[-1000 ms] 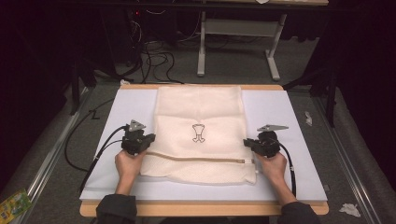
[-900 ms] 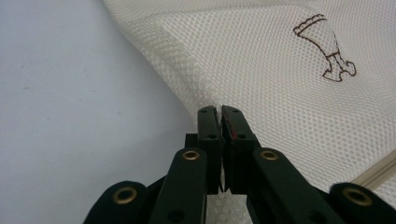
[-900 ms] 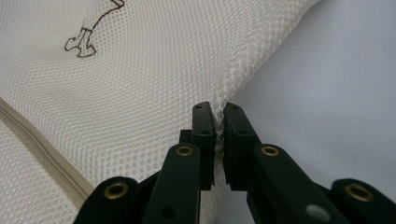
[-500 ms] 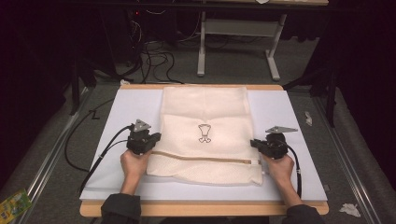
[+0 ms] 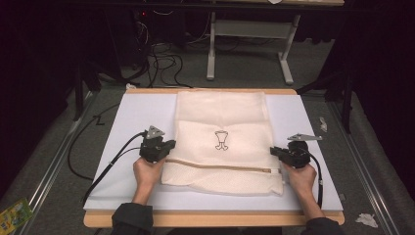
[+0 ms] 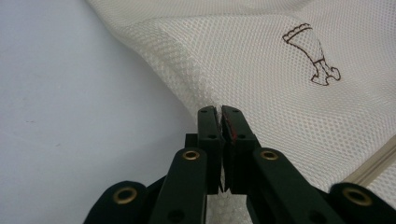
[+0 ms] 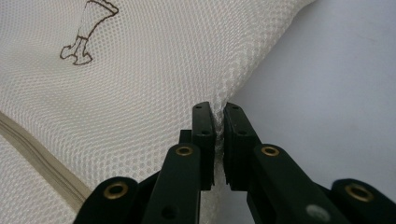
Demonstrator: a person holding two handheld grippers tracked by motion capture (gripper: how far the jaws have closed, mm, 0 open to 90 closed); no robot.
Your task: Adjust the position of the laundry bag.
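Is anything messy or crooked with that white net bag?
Nothing is torn or spilled. The mesh bag is folded over on itself, with its near part doubled, as the left gripper and right gripper pinch its side edges. Its zipper runs slightly slanted.

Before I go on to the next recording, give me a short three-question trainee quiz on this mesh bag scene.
1. True or false: the left hand-held gripper is shut on the edge of the mesh bag.
2. What runs across the bag near the person? A) a zipper B) a red ribbon C) a row of buttons
3. Fill in: the right hand-held gripper pinches the bag's ____ edge in the high view.

Key
1. True: mesh is clamped between its jaws.
2. A, the zipper.
3. Right; the white mat lies just beyond that edge.
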